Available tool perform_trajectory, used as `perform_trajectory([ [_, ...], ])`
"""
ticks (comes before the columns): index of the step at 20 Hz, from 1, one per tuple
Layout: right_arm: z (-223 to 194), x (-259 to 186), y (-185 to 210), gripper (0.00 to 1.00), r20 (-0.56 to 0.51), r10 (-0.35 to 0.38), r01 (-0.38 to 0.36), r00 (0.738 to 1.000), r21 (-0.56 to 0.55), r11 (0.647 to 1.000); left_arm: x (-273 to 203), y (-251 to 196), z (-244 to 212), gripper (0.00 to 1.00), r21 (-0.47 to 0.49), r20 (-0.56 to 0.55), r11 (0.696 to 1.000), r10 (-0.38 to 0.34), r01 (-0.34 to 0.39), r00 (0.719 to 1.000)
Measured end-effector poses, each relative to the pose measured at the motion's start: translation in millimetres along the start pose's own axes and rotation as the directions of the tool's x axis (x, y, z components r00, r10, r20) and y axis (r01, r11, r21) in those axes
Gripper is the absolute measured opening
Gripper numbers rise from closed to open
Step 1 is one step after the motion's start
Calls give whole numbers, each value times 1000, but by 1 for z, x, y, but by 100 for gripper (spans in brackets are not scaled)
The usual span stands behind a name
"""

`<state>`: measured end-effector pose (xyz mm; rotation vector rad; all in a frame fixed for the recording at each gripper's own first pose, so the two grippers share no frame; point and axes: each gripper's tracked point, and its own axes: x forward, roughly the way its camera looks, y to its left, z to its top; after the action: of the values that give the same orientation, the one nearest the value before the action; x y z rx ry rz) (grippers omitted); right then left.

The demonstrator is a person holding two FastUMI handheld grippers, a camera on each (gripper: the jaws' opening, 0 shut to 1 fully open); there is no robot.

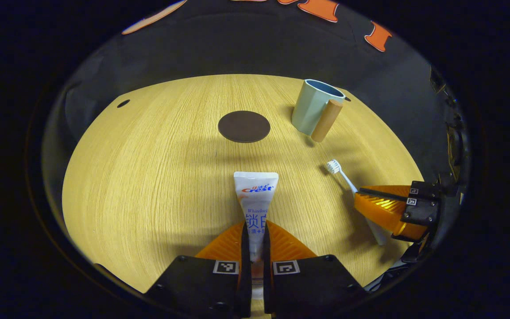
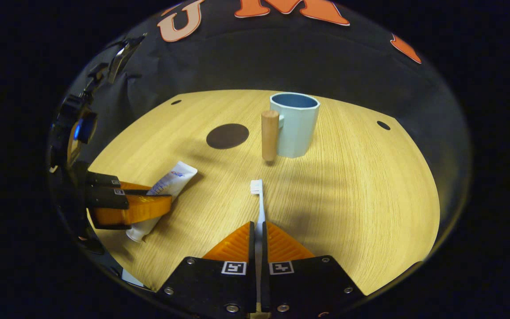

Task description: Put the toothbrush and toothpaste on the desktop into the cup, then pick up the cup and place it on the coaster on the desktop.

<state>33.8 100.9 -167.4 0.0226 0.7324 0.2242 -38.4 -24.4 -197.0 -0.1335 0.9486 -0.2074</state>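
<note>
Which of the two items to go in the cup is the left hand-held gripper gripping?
The toothpaste: the left hand-held gripper is closed on the white tube's lower part. The slim toothbrush sits in the right hand-held gripper instead.

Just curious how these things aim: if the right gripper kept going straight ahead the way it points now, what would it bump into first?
Probably the cup, likely its wooden handle. The right gripper, shut on the toothbrush, points roughly there, though depth is hard to judge.

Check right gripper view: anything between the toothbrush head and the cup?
Nothing. In the right gripper view, bare desktop runs from the toothbrush bristles up to the cup; its wooden handle stands nearest the bristles.
</note>
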Motion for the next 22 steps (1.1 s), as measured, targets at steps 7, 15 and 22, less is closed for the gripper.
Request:
perform_trajectory([
  [7, 55, -21, -10, 5, 166, 27, -30, 986, 13, 999, -20, -3, 21, 14, 27, 104, 999, 30, -33, 994],
  [15, 140, -47, -17, 4, 407, 52, -63, 912, 14, 998, -39, -2, 37, 14, 31, 185, 999, 38, -44, 982],
  [22, 198, -34, -34, 4, 531, 10, -50, 847, 61, 997, -46, -2, 42, 14, 40, 211, 998, 32, -41, 977],
])
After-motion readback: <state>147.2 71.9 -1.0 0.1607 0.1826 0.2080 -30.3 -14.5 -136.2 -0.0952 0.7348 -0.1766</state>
